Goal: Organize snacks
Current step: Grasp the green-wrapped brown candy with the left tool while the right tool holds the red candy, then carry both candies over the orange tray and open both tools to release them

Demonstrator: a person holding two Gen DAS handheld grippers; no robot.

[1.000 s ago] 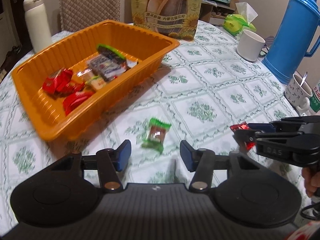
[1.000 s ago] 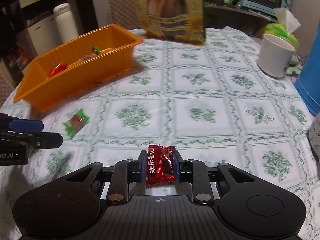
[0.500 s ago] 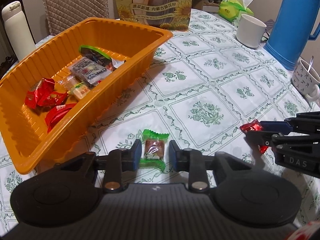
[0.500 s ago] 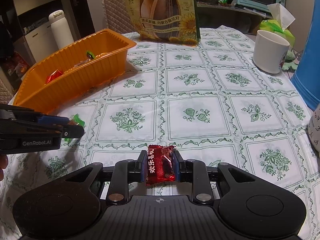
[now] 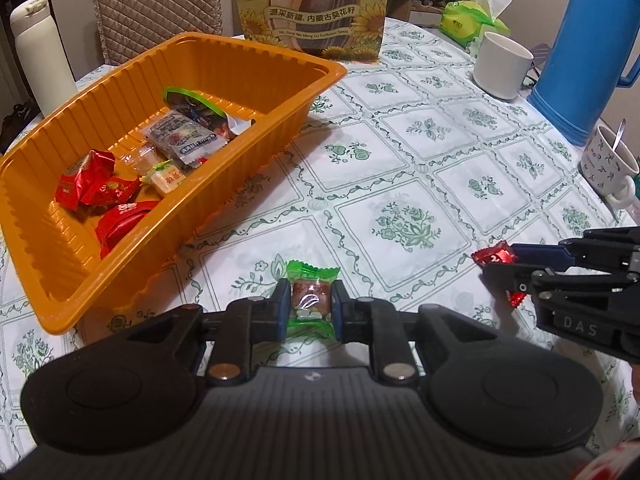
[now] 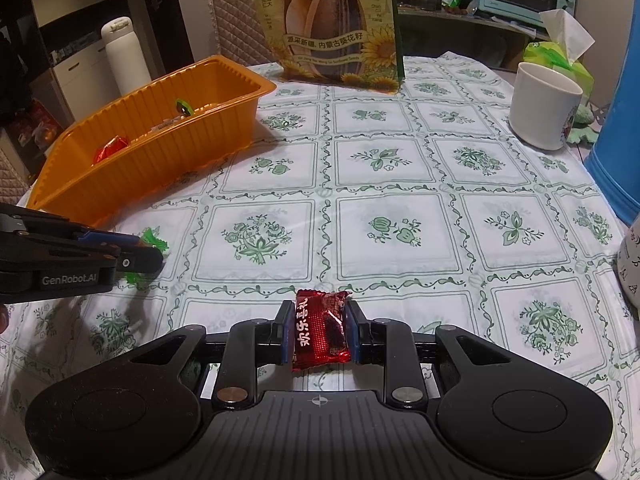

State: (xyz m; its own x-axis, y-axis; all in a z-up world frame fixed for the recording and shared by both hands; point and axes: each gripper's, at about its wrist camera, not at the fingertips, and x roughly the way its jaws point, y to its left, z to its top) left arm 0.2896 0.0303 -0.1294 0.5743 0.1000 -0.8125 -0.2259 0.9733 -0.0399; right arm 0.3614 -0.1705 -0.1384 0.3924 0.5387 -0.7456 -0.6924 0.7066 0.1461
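Note:
A green-wrapped candy [image 5: 311, 299] lies on the patterned tablecloth with my left gripper [image 5: 309, 305] shut on it, blue pads pressing both sides. The same green candy [image 6: 151, 242] shows at the left gripper's tips [image 6: 138, 254] in the right wrist view. My right gripper [image 6: 319, 330] is shut on a red-wrapped candy [image 6: 322, 330] just above the cloth. From the left wrist view, that red candy [image 5: 494, 254] pokes out of the right gripper [image 5: 505, 261]. The orange tray [image 5: 256, 62] to the left holds several wrapped snacks [image 5: 182, 140].
A large sunflower-seed bag [image 6: 326, 20] stands at the back. A white mug [image 6: 546, 104], tissue pack [image 6: 558, 56] and blue thermos jug [image 5: 588, 40] sit at the right, a patterned cup [image 5: 610, 164] near the right edge, a white bottle [image 5: 40, 52] at far left.
My left gripper moved down over the green candy and went from open to shut on it. The right gripper stayed put, holding the red candy.

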